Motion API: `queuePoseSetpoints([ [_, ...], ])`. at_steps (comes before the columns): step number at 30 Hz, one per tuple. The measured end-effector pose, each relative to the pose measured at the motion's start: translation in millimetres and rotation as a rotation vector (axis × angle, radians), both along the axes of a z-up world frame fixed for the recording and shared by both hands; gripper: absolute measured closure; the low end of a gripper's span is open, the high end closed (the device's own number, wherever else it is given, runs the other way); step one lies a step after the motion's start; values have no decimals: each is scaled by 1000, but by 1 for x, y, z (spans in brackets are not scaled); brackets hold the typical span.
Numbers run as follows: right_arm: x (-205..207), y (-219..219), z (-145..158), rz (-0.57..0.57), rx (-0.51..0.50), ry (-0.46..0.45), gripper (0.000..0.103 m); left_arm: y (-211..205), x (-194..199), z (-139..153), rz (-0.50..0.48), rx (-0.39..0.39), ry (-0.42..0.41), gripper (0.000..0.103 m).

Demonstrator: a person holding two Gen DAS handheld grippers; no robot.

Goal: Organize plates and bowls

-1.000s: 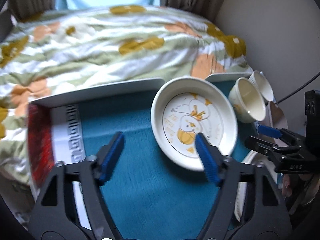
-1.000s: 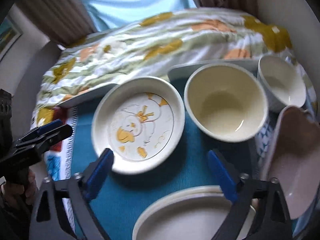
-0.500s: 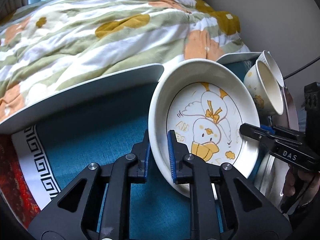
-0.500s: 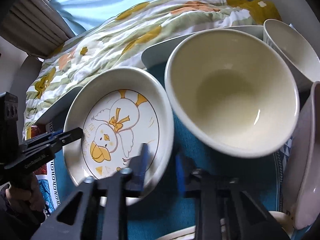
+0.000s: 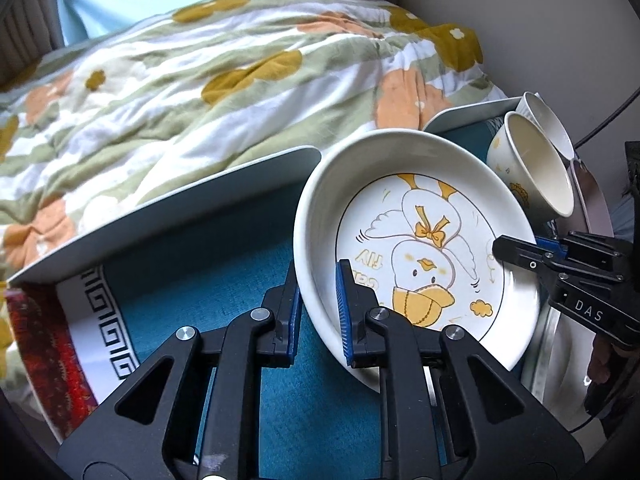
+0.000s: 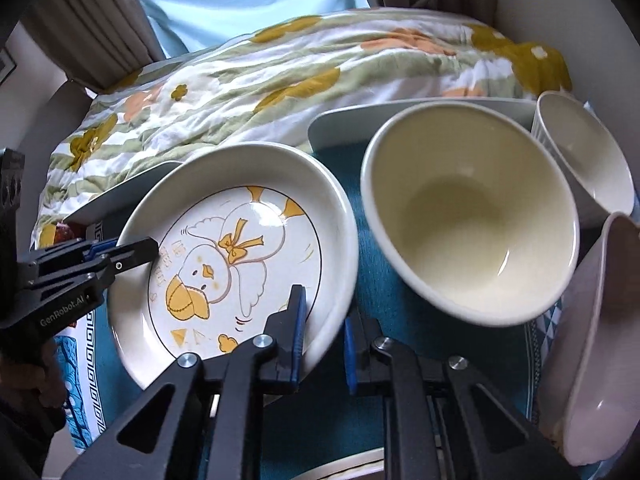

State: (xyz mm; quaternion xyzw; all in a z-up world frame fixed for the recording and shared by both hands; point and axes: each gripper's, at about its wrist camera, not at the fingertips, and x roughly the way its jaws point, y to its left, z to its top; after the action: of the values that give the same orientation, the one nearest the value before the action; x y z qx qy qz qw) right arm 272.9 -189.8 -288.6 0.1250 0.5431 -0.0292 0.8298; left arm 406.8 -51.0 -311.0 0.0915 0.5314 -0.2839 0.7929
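A white duck plate [image 5: 420,240] [image 6: 240,248] is held between both grippers above the teal mat [image 5: 200,248]. My left gripper [image 5: 318,312] is shut on its left rim; in the right wrist view it shows at the left [image 6: 120,254]. My right gripper [image 6: 324,320] is shut on its right rim; in the left wrist view it shows at the right [image 5: 516,250]. A cream bowl [image 6: 468,216] [image 5: 532,168] stands right of the plate, a white ribbed bowl [image 6: 584,156] [image 5: 548,120] behind it.
A pinkish bowl [image 6: 588,340] lies at the far right. The rim of another white plate [image 6: 344,468] shows below my right gripper. A grey tray edge [image 5: 180,204] borders the mat. A flowered quilt [image 5: 200,80] covers the bed behind. A wall is at the right.
Both grippers closed from wide open onto opposite rims of the duck plate. The plate has been lifted and tilted, and both views have drawn closer to it.
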Motion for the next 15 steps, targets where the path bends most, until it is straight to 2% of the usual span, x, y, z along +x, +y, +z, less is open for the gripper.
queuePoseSetpoints([
  [4,-8,3,12,27,-36,-36,88,2,-10,16,17,-7,-28,89],
  [9,-25,-1,47,58,-62,-106,88,3,-35,54,41,-31,-86,89],
  [15,-68,-16,92,102,-73,-172,88,-10,-89,102,74,-50,-156,89],
])
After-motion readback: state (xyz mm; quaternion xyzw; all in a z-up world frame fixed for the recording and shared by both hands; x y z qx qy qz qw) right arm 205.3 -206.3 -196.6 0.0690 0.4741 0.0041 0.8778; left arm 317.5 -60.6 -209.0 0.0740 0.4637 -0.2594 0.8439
